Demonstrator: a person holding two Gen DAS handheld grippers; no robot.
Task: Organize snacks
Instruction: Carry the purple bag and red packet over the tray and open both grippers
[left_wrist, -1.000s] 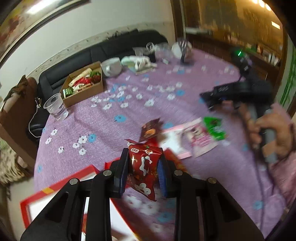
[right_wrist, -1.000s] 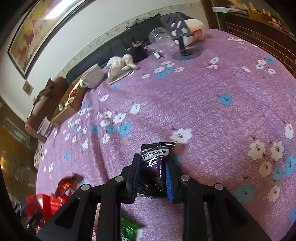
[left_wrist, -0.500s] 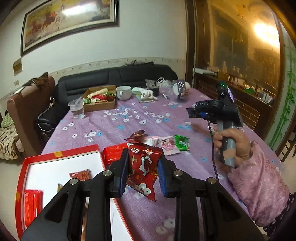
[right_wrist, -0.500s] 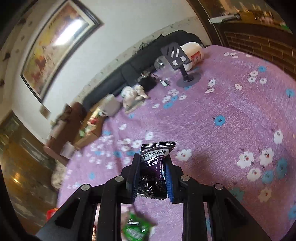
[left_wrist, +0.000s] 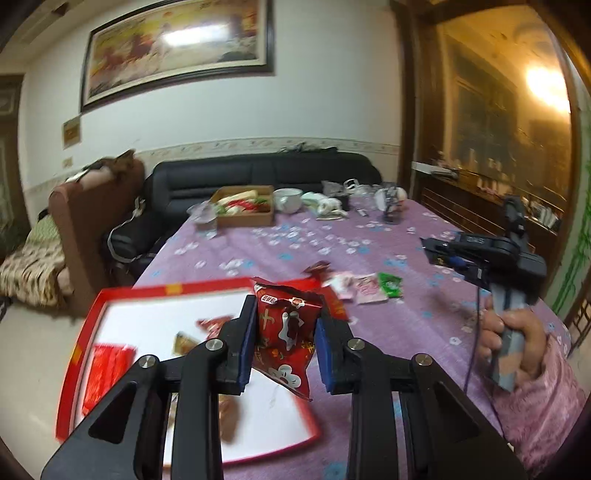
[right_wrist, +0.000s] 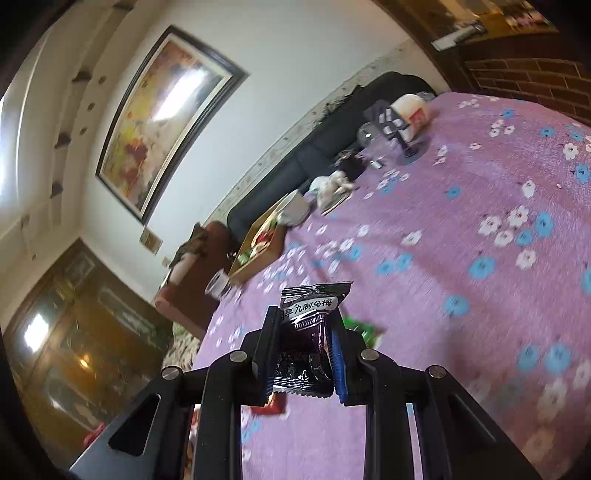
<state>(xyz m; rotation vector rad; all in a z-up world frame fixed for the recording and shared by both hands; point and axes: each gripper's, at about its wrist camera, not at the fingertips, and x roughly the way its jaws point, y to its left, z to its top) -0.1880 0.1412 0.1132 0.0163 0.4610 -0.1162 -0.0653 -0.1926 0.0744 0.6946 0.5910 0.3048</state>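
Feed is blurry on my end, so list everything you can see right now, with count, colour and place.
red snack packet: 1, red, clamped in left gripper above the tray
dark plum packet: 1, black-purple, clamped in right gripper
tray: 1, red rim, white floor, near table edge, several blurred packets inside
loose packets: a few, pink, green, red, on cloth beyond the tray
cardboard box: 1, brown, far end, snacks inside
plastic cup: 1, clear, left of box
bowl: 1, white, right of box
tablecloth: purple, floral
sofa: black, behind table
left gripper: shut
right gripper: shut, held in a hand

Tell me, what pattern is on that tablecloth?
The tablecloth is purple with white and blue flowers, clearest in the right wrist view.
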